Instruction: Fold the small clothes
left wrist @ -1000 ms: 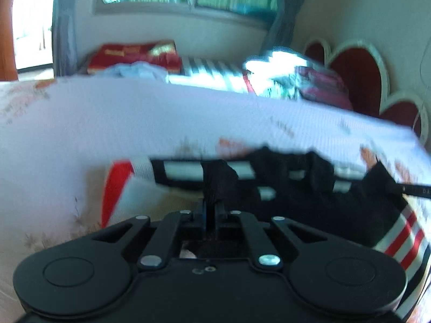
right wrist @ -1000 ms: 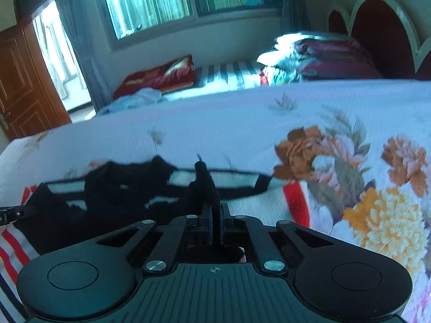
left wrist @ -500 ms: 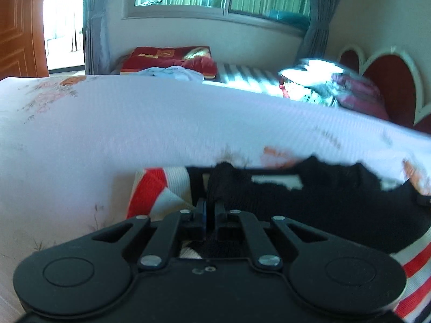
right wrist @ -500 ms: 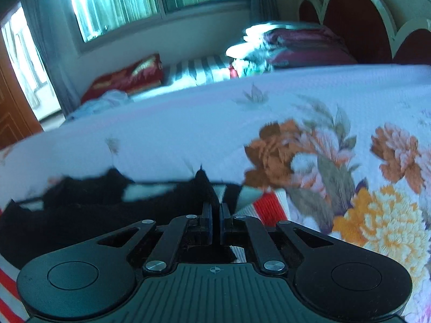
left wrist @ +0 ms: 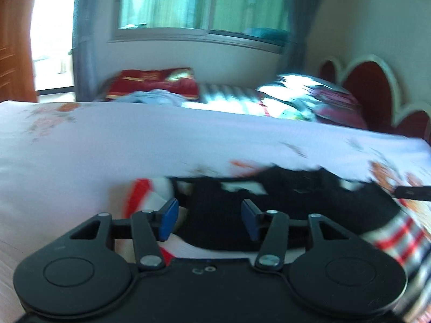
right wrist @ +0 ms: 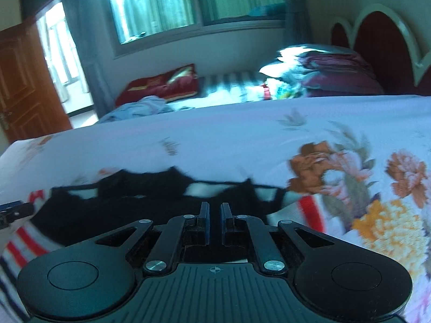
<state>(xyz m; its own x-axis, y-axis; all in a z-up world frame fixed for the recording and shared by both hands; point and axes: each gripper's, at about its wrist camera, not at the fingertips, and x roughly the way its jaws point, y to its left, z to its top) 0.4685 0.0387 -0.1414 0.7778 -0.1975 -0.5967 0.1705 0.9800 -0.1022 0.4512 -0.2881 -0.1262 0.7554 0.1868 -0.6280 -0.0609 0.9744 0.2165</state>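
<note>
The left gripper (left wrist: 209,219) stands spread over the black garment (left wrist: 269,210); the right gripper (right wrist: 214,222) is parted narrowly, gripping nothing; bare bedspread (right wrist: 215,145) stretches beyond.

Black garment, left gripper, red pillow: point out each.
black garment (left wrist: 215,215), left wrist view, its dark middle.
left gripper (left wrist: 209,219), left wrist view, midway between fingertips.
red pillow (right wrist: 161,83), right wrist view, its top face.

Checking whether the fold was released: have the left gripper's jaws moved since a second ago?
Yes. The left gripper has opened its jaws, each swinging outward from the black garment they pinched.
</note>
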